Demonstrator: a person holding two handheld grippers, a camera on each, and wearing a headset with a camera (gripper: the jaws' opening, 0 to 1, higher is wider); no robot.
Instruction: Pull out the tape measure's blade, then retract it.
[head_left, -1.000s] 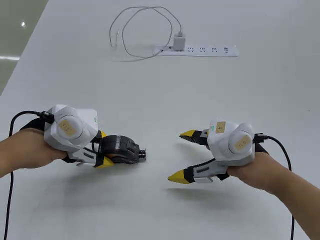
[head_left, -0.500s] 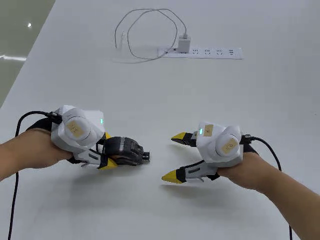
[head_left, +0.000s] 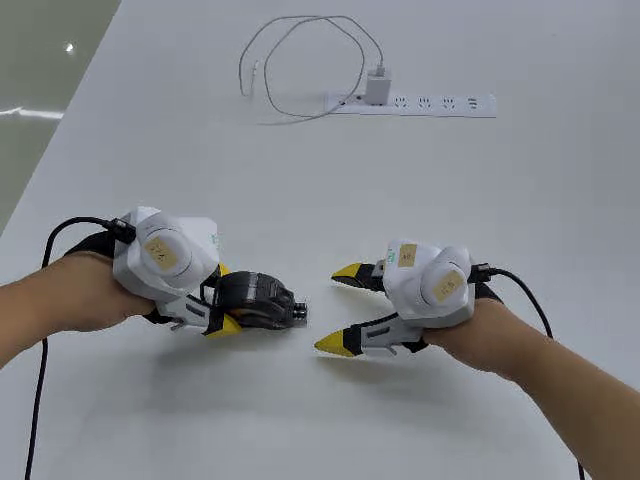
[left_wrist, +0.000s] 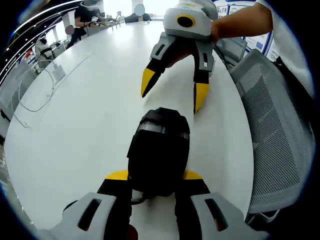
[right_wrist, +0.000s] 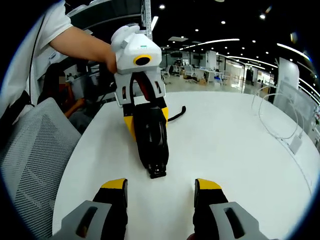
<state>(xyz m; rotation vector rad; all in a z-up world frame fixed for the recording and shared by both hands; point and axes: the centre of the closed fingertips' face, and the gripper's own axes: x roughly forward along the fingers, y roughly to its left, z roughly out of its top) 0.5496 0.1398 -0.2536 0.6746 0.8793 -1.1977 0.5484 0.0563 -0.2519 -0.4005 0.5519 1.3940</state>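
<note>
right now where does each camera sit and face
Head view: on the headset, looking down at the table; both forearms, left tongs, right tongs show.
Left gripper view: on the left tongs, looking over the clamped tape measure at the open right tongs.
Right gripper view: on the right tongs, facing the left tongs; own jaws show.
Shared: both gripper views see the tape measure, from opposite ends.

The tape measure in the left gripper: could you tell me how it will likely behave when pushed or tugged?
The tape measure looks like a compact, rigid block, so it probably won't flex. Its dark casing appears rubbery, likely grippy rather than slippery. Clamped between the jaws of the left gripper, it seems unlikely to roll or tip.
</note>
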